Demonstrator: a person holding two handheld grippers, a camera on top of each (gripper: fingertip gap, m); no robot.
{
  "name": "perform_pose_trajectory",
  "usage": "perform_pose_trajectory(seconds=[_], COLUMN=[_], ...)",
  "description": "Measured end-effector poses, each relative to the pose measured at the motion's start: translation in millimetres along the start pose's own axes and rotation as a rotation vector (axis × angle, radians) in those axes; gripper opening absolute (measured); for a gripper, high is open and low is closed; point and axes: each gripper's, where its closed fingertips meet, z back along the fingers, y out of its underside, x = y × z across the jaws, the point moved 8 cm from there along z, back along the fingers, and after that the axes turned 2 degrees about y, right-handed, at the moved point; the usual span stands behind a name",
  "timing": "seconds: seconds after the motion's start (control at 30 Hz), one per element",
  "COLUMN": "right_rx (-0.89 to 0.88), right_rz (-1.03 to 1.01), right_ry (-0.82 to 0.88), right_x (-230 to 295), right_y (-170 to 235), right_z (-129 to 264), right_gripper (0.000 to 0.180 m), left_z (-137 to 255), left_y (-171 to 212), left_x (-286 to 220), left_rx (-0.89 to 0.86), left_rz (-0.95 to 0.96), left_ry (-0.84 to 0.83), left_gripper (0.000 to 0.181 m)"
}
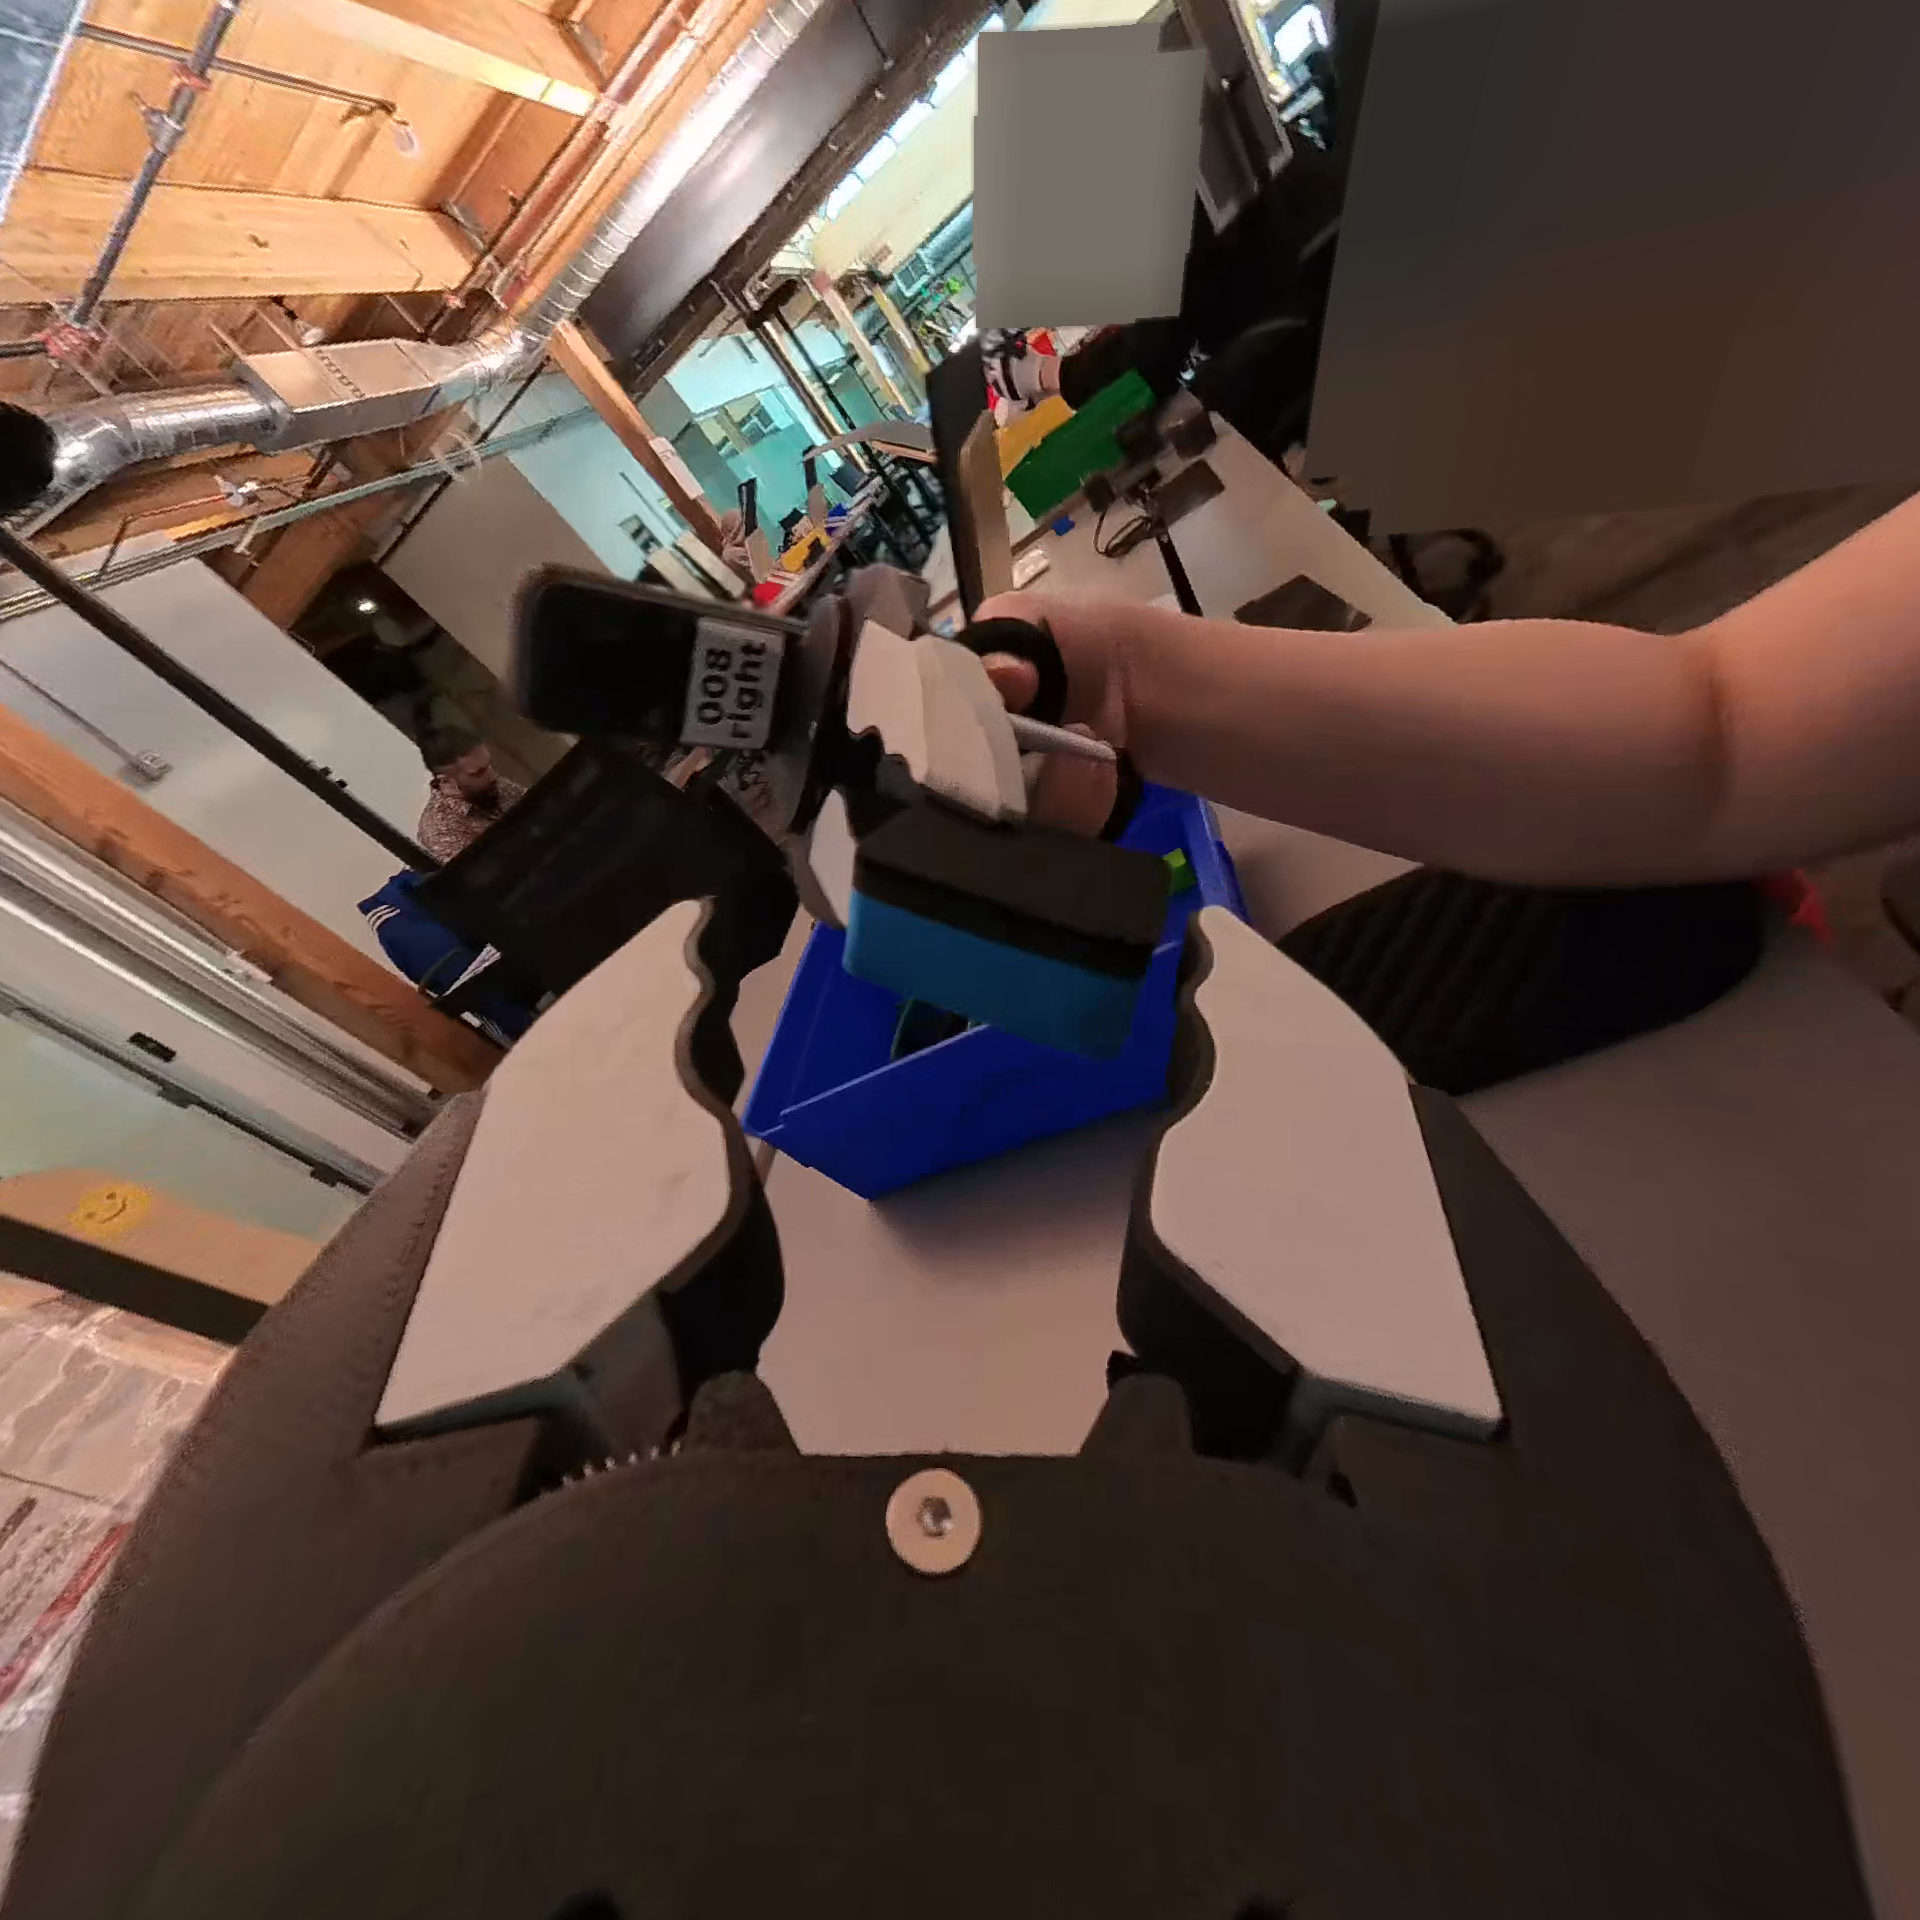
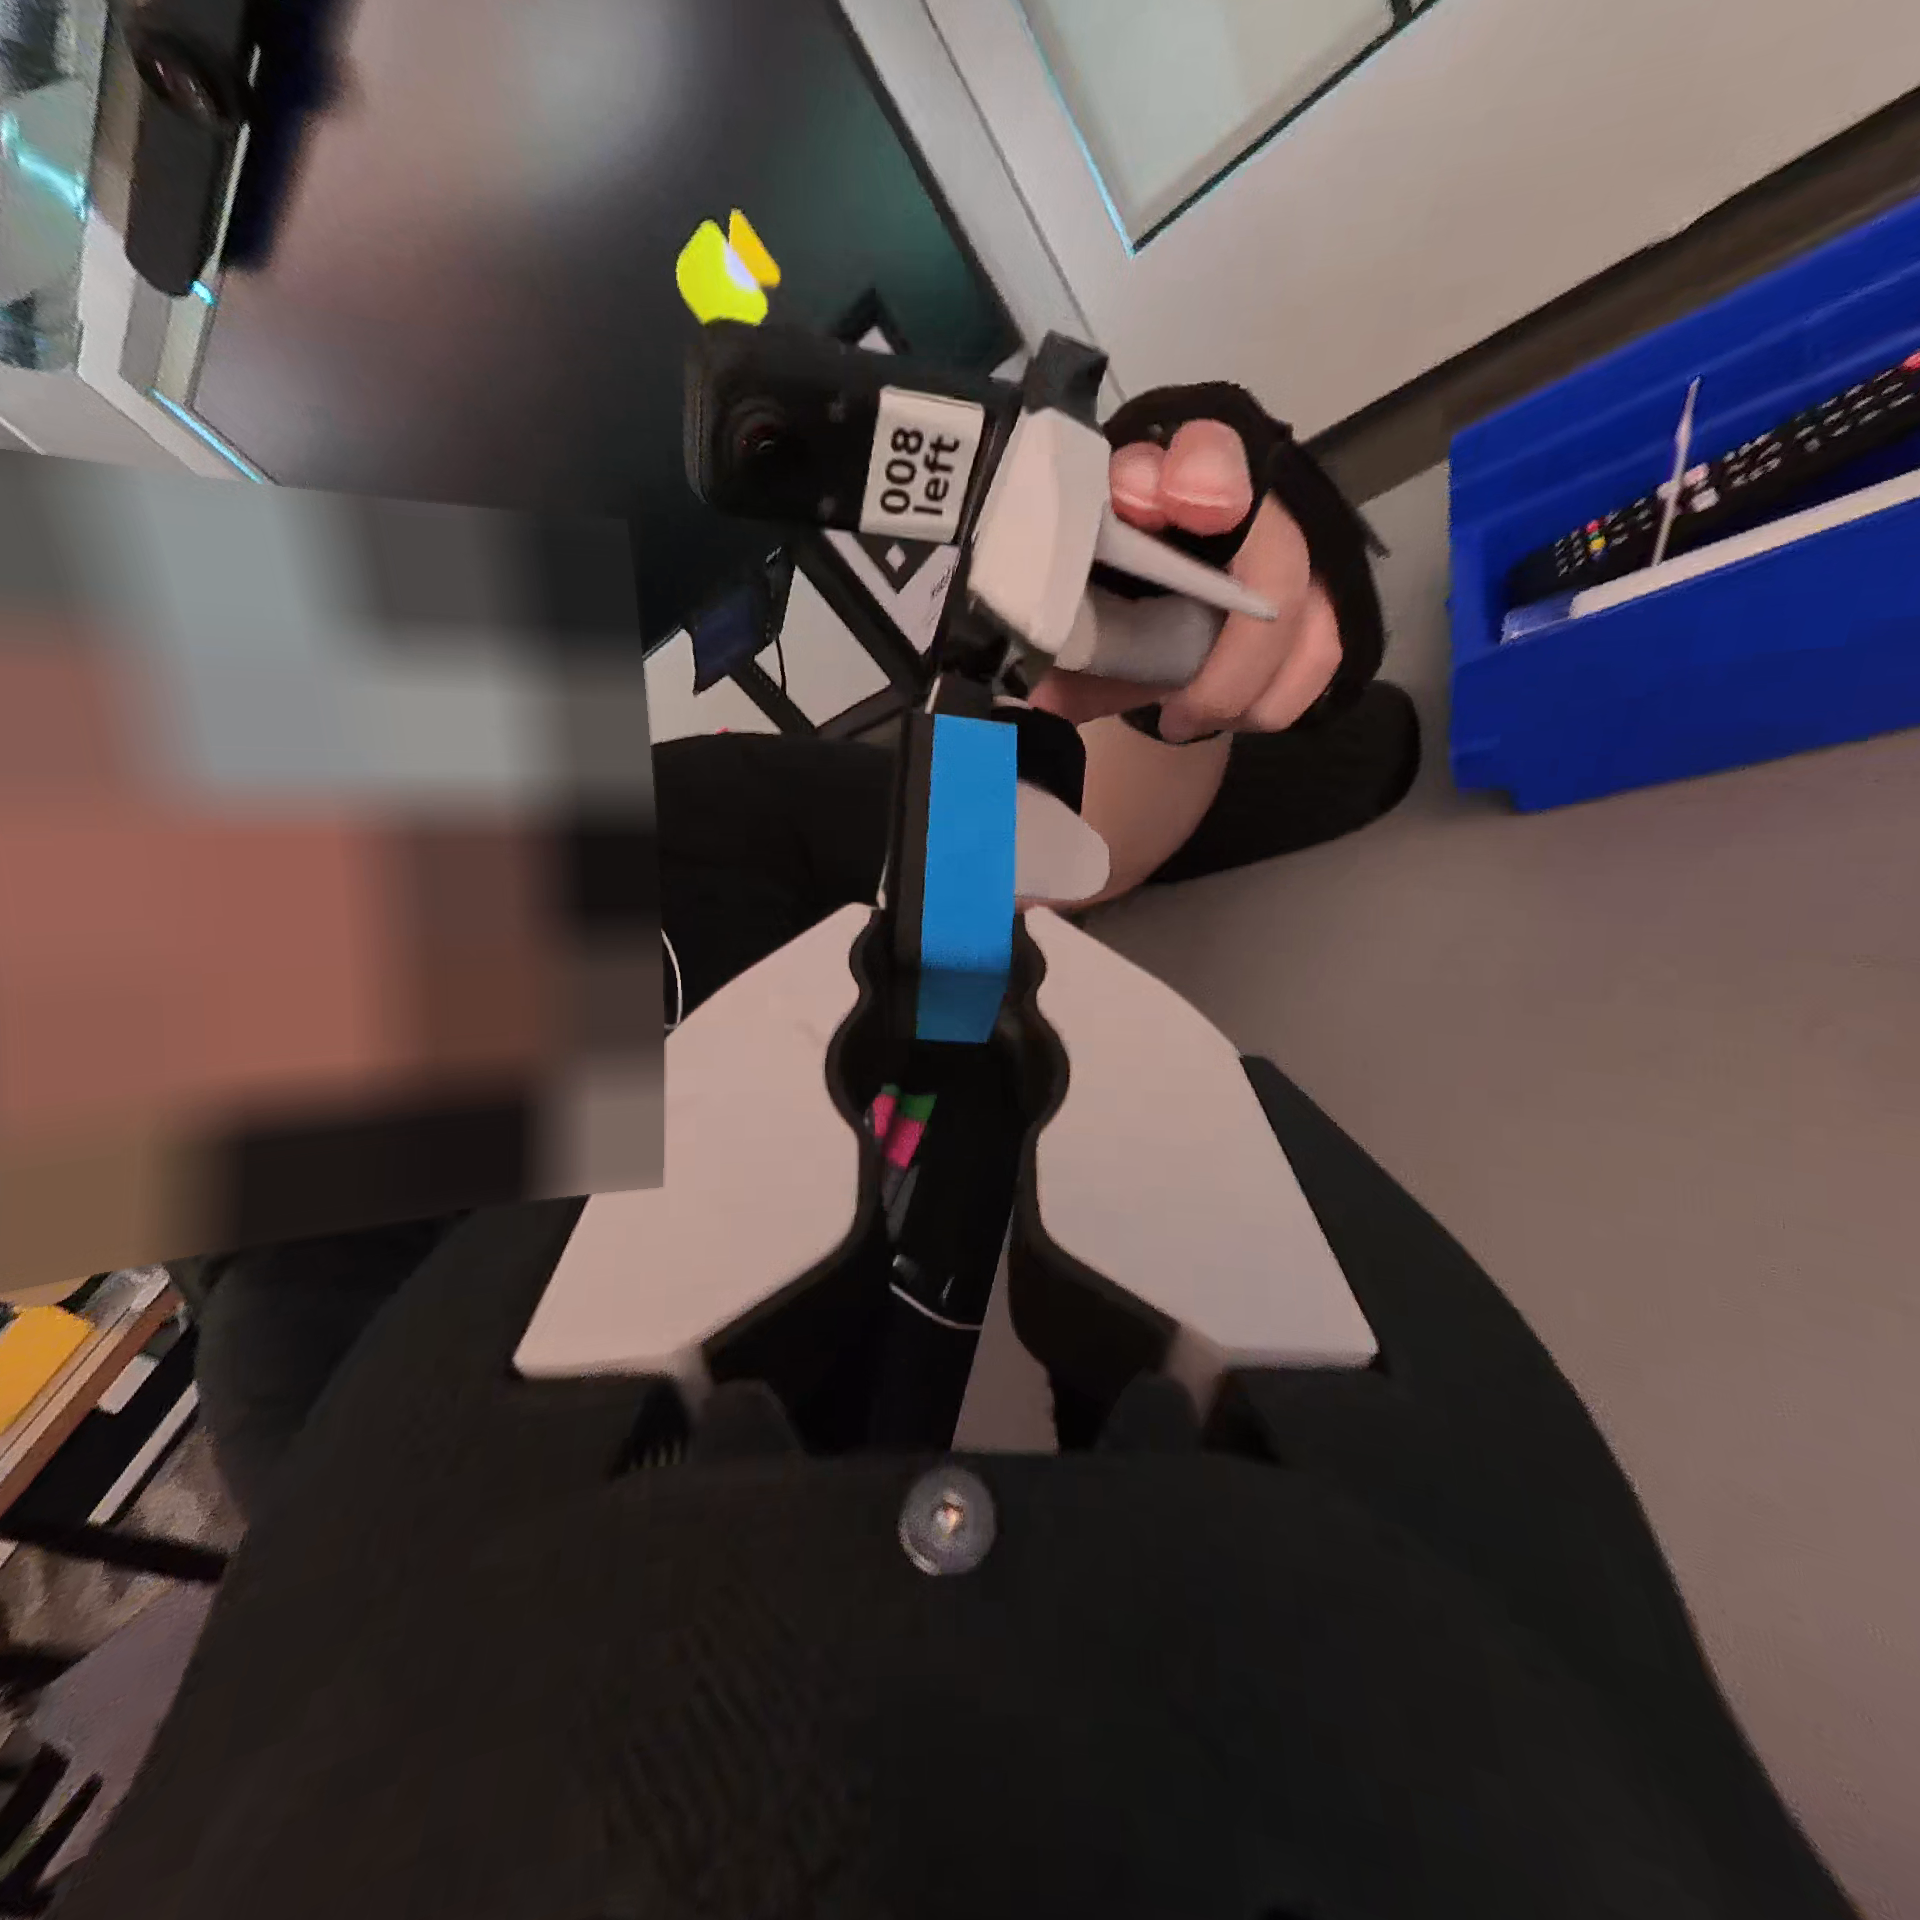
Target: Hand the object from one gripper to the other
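The object is a flat block, blue on one side and black on the other (image 2: pixel 964 883). My right gripper (image 2: pixel 945 966) is shut on its near end and holds it upright in the air. In the left wrist view the block (image 1: pixel 997 956) hangs tilted from the right gripper (image 1: pixel 940 790), above the bin. My left gripper (image 1: pixel 951 935) is open, and its two fingertips stand either side of the block without touching it. One left finger (image 2: pixel 1060 847) shows just behind the block in the right wrist view. A hand holds each gripper.
A blue plastic bin (image 1: pixel 935 1122) stands on the grey table (image 1: pixel 935 1330) right under the block. In the right wrist view the bin (image 2: pixel 1662 717) holds a black remote control (image 2: pixel 1714 478). A person's forearm (image 1: pixel 1455 748) reaches in from the right. Left and right tips are no more than a few centimetres apart.
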Motion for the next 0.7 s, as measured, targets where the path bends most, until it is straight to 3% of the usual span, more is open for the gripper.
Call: perform_pose_trajectory(seconds=[0.03, 0.13, 0.2, 0.27, 0.33, 0.43, 0.53, 0.63, 0.7], right_rx=[0.014, 0.051, 0.086, 0.024, -0.116, -0.247, -0.374, -0.532, -0.51], right_rz=[-0.001, -0.002, 0.033, 0.086, 0.151, 0.346, 0.733, 1.054, 1.186], right_ry=[-0.006, -0.022, -0.028, 0.03, 0.196, 0.644, 1.013, 1.039, 1.029], right_x=[0.1, -1.5, -2.7, -5.3, -11.8, -25.2, -17.5, 2.6, 6.4], right_y=[1.2, 4.2, 7.1, 2.5, -9.5, -25.5, -38.1, -35.3, -29.1], right_z=[-1.4, -7.3, -11.3, -8.6, -0.9, 15.5, 16.4, -13.1, -37.8], right_gripper=[0.022, 0.022, 0.023, 0.026, 0.046, 0.074, 0.078, 0.07, 0.066], left_z=[-2.3, -9.2, -11.3, -10.8, -7.9, 2.7, 11.3, 9.9, 6.9], left_y=[0.6, 6.0, 10.1, 14.2, 18.6, 24.5, 28.2, 28.8, 27.2], left_x=[-3.6, -13.1, -19.3, -13.9, 1.5, 30.4, 43.2, 41.2, 37.2], left_rx=[0.016, 0.077, 0.096, 0.134, 0.196, 0.326, 0.439, 0.449, 0.432], left_rz=[-0.011, -0.058, -0.101, -0.153, -0.211, -0.409, -0.615, -0.701, -0.721], left_ry=[0.023, 0.06, 0.096, 0.025, -0.153, -0.582, -0.92, -1.046, -1.078], left_gripper=[0.079, 0.075, 0.059, 0.058, 0.058, 0.058, 0.058, 0.058, 0.058])
